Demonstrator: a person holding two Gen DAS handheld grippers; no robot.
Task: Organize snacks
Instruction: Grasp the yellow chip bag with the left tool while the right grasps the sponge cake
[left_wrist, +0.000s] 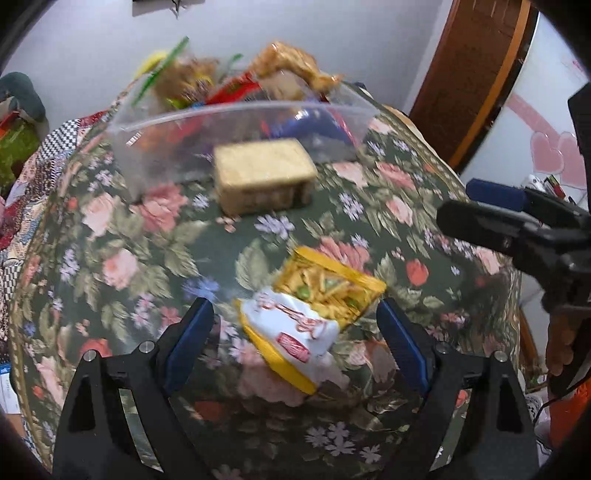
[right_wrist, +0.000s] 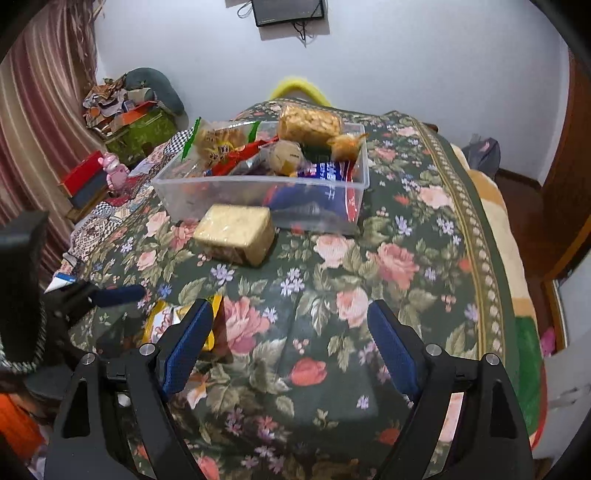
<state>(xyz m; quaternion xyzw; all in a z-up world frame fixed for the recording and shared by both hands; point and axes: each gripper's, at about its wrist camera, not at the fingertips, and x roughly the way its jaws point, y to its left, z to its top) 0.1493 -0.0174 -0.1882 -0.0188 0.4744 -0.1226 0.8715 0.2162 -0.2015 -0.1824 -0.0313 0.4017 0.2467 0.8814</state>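
A clear plastic bin (left_wrist: 155, 147) (right_wrist: 258, 188) holds several snack packs at the far side of the floral cloth. A tan cracker pack (left_wrist: 260, 173) (right_wrist: 236, 232) lies just in front of it. A yellow-and-white snack packet (left_wrist: 314, 317) (right_wrist: 162, 321) lies on the cloth between the open fingers of my left gripper (left_wrist: 295, 321), not gripped. My right gripper (right_wrist: 291, 325) is open and empty over bare cloth, to the right of the packet. It shows at the right edge of the left wrist view (left_wrist: 491, 221).
The floral cloth (right_wrist: 406, 258) covers a raised surface that drops off at the right and left. Boxes, a pink toy (right_wrist: 116, 170) and clutter sit at the far left by a curtain. A wooden door frame (left_wrist: 469, 74) stands at the right.
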